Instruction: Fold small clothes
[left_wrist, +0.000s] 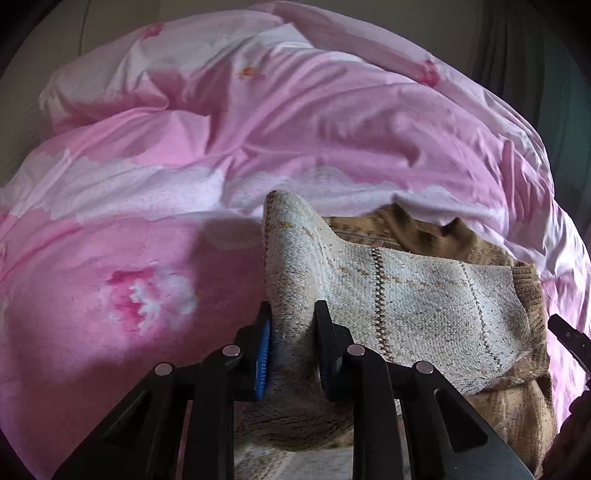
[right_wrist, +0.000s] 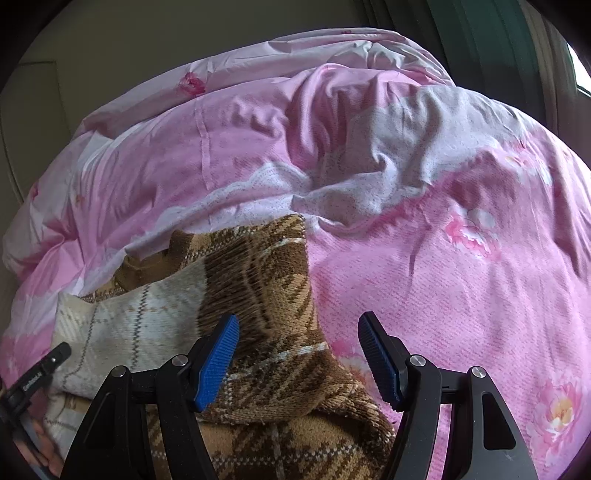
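we've got the left gripper (left_wrist: 291, 325) pinched down on a fold of the sweater (left_wrist: 406, 306), pads pressing the pale inside-out knit w/ a hump of it standing up btwn the jaws. right gripper (right_wrist: 299, 354) hangs about half open, nothing held; the brown plaid part of the sweater lies btwn its fingers but the pads don't press it. the sweater sits bunched on the pink duvet (left_wrist: 147, 258), near edge, partly folded over itself. risks, as we judge them: our left grip is only on a thick bunched ridge, so a pull could slip it or drag several layers and wreck the fold. if the right closes where it is, it grabs mid-panel, not an edge, so the fold skews. the soft duvet may ruck up too.
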